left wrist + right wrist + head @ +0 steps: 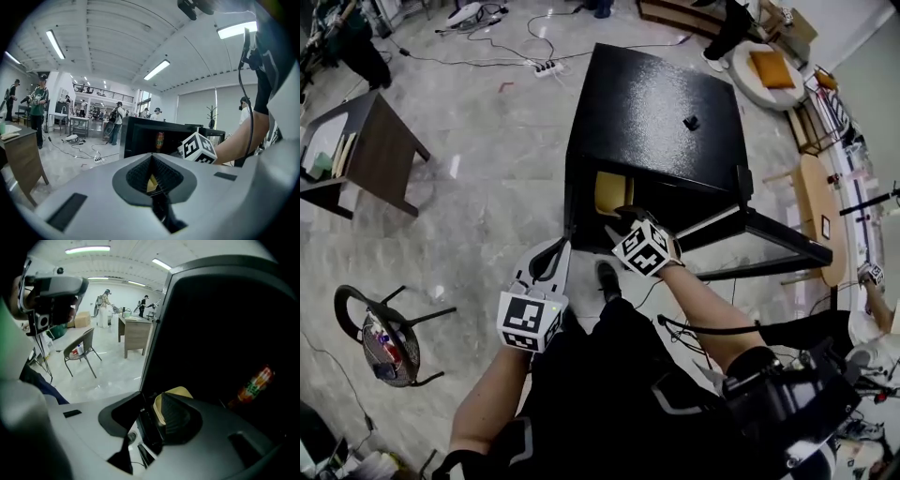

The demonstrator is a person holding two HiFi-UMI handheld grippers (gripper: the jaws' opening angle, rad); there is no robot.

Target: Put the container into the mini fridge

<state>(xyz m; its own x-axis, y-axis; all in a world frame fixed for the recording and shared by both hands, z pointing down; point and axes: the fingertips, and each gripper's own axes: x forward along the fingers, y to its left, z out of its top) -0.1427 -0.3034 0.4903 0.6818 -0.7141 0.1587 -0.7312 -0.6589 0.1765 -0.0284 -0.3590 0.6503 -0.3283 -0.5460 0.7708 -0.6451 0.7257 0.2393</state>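
Two things worry me here, honestly. The right tool (159,409) is clamped on the edge of the yellow container (174,392), the wall pinched between its jaws. It's holding it right at the mouth of the mini fridge (656,112), which sits on the floor (487,159) with its door (769,239) standing open to the right. From the head view the container looks just past the front edge, in the left part of the opening, but I can't tell whether it rests on a shelf or hangs in the air. So risk one is letting go too early: a grip on one side of the rim leaves the far side free to sag, and it could tip off the lip. Risk two is the orange-labelled bottle (254,383) further in on the right. Pushing the container deep without looking could knock it. The inside is pretty much black in the right gripper view, so judging depth there is guesswork. The left tool (546,262) hangs in front of the fridge, off to the left, jaws drawn together on nothing I can name, with only a yellow sliver showing in the slit. It's well apart from the door, so if the door swings onto the right arm, nothing's there to stop it.
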